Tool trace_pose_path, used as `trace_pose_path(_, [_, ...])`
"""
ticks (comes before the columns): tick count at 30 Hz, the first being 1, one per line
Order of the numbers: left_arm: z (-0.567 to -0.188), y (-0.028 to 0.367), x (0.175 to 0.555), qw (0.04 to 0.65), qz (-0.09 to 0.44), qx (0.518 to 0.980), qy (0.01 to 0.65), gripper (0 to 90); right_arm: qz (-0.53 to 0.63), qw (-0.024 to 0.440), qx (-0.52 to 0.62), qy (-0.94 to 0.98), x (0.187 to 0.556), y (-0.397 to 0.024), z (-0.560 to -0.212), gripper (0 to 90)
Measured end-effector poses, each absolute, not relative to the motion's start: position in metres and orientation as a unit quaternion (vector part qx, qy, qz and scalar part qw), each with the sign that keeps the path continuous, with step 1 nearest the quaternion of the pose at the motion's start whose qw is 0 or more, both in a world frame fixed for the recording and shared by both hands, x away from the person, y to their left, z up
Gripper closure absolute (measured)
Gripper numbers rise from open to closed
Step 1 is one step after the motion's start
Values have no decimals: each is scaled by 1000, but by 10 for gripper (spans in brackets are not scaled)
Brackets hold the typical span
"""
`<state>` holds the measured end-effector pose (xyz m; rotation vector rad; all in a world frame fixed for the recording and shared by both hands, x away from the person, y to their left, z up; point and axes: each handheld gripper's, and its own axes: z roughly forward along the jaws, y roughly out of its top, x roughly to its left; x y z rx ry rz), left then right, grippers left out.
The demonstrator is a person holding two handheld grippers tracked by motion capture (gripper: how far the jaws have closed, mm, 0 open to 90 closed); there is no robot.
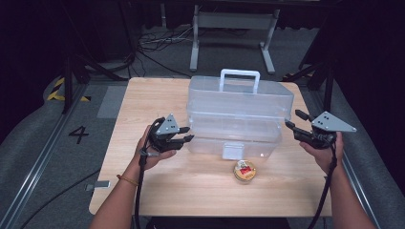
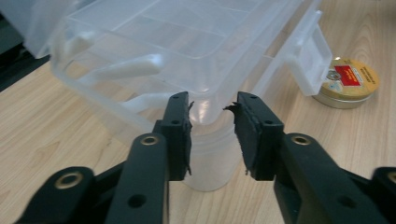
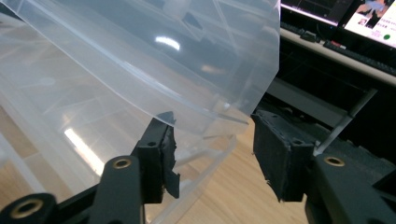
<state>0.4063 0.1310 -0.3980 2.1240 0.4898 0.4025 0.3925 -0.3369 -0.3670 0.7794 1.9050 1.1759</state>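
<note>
- clear plastic box (image 1: 239, 114) with a white handle (image 1: 239, 78) on top stands mid-counter (image 1: 143, 100), between the two grippers
- left gripper (image 1: 187, 134) sits at the box's left front corner, jaws pointing at it; held in the person's left hand (image 1: 152, 151)
- left gripper view: jaws stand partly apart, the rounded lower corner of the box (image 2: 205, 116) just ahead and between the tips; pads do not press on it, so nothing is held
- right gripper (image 1: 295, 120) is at the box's right end, held by the right hand (image 1: 325, 152)
- right gripper view: jaws part-open, corner of the clear lid (image 3: 224, 107) hangs just above and between them; whether the left pad touches the plastic cannot be told; no firm grip seen
- white front latch (image 2: 310, 58) lies ahead and right of the left gripper
- small round gold tin (image 1: 244, 171) with a red label rests on the counter just in front of the latch, between both grippers and nearer the person
</note>
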Motion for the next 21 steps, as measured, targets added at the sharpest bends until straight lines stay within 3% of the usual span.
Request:
trace_pose_path(5, [-400, 126, 407, 437, 160, 863, 197, 590, 469, 382, 299, 738, 397, -337, -360, 562])
trace_pose_path(9, [-402, 126, 408, 436, 159, 863, 199, 572, 472, 397, 287, 733, 401, -332, -353, 668])
trace_pose_path(21, [-398, 125, 403, 422, 184, 869, 180, 588, 459, 429, 290, 722, 404, -320, -347, 707])
